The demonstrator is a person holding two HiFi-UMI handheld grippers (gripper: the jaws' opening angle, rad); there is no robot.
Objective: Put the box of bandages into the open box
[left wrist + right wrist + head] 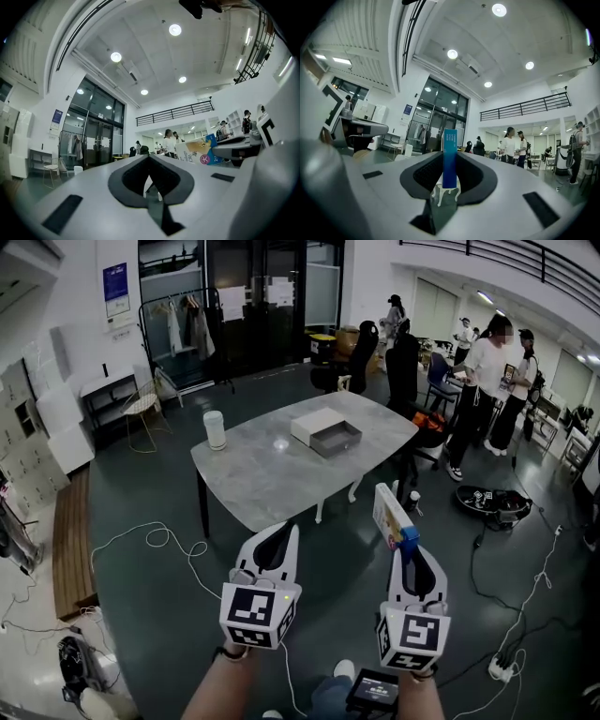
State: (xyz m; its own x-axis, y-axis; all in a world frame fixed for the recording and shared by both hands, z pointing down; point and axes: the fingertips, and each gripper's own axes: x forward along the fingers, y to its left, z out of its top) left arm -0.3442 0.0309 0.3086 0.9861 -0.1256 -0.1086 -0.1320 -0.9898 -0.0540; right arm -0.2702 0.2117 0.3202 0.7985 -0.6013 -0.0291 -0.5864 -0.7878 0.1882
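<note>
Your right claw (407,547) is clamped on the box of bandages (392,514), gripping it by its lower end so that the box stands upright above the tips, its narrow blue edge (449,154) facing back along the claw (449,165). You hold it out over the dark floor (141,596), well short of the surface (272,474) and well apart from the open box (342,444), which sits on the far half of that surface with its grey tray beside its white part. A white cylinder (215,429) stands near the surface's left edge.

Your left claw (283,534) is closed with its tips together and nothing between them (149,158). It is level with the right one, just beside it. From the left claw's own view the box of bandages (199,152) shows off to the right.
</note>
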